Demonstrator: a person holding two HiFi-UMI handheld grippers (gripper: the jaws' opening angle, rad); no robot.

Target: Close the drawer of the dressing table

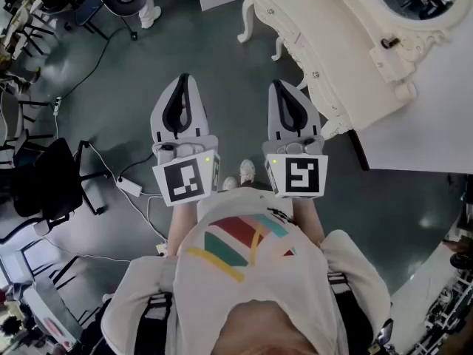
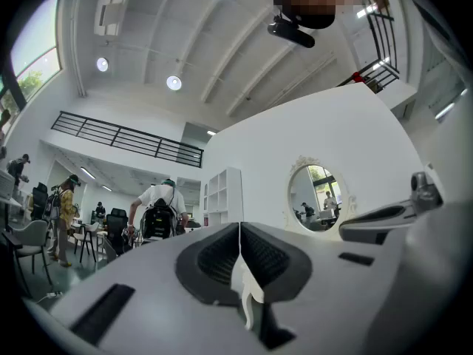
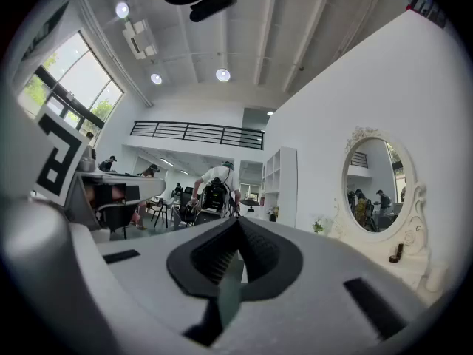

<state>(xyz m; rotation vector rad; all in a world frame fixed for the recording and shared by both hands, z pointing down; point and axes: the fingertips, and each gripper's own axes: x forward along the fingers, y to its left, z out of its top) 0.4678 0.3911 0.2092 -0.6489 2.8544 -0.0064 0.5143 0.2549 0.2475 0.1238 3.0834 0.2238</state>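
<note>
- Head view: I hold my left gripper (image 1: 183, 81) and my right gripper (image 1: 280, 87) side by side over the grey floor (image 1: 222, 43), both pointing away from me, each with its jaws brought together and nothing in them. The cream dressing table (image 1: 347, 58) stands ahead on my right. My right gripper's tips are near its front corner but not touching it. I cannot tell from here how far the drawer stands out.
- Left gripper view: my jaws meet along one thin line, empty. Beyond them the oval mirror (image 2: 318, 194) stands against the white wall (image 2: 295, 154), and a person with a backpack (image 2: 158, 211) bends over further back.
- Right gripper view: my jaws are pressed together on nothing. The mirror and the dressing table's top lie off to the right, well clear of the tips.
</note>
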